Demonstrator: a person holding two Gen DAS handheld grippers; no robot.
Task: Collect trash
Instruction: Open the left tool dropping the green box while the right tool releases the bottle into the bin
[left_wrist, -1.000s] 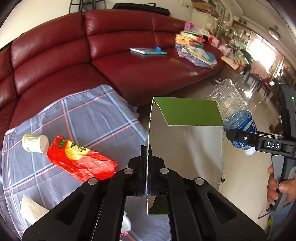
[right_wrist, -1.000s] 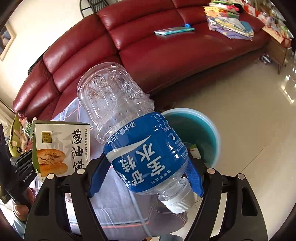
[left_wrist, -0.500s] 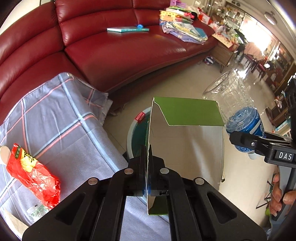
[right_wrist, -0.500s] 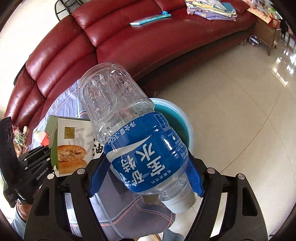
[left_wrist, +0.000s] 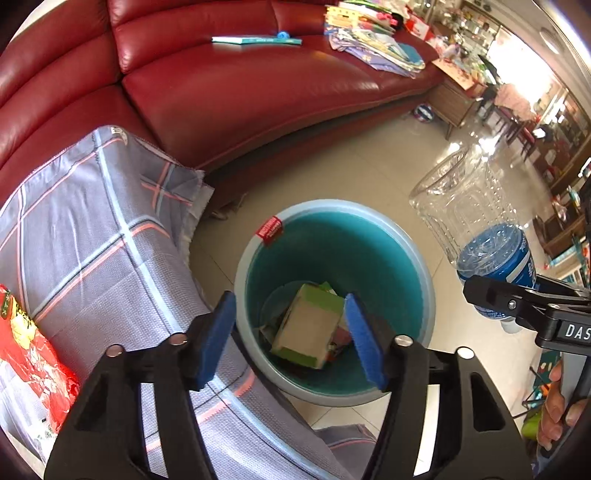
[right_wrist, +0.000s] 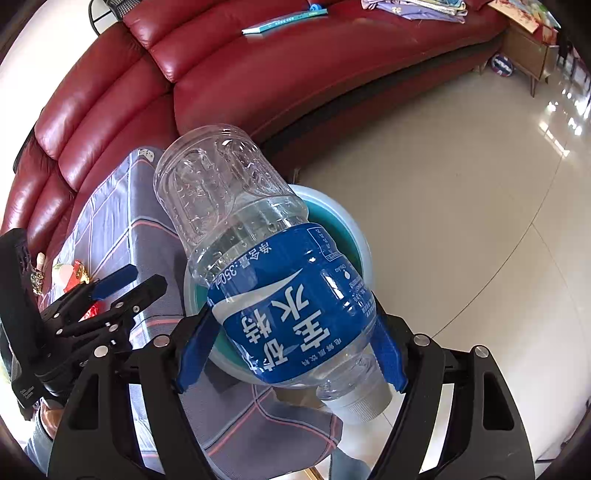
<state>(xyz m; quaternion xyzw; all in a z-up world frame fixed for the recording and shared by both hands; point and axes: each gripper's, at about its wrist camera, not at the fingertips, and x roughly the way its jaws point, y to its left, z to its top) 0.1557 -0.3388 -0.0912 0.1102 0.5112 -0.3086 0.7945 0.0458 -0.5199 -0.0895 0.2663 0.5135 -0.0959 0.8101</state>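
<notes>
On the surface's left edge lies a red wrapper (left_wrist: 33, 354). The left hand-held gripper (left_wrist: 290, 332), jaws just opened and empty, hangs over the bin (left_wrist: 424, 295), where the box (left_wrist: 308, 328) lies. The right hand-held gripper (right_wrist: 291, 347) clamps a bottle (right_wrist: 266, 266); it probably goes in next.

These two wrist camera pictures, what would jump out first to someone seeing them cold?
The clear water bottle with its blue label fills the right wrist view, clamped cap-down in the right gripper just beside the teal bin. In the left wrist view the left gripper has just opened above that bin, where a green and beige carton lies on other trash. Behind both runs the glossy red leather sofa.
</notes>
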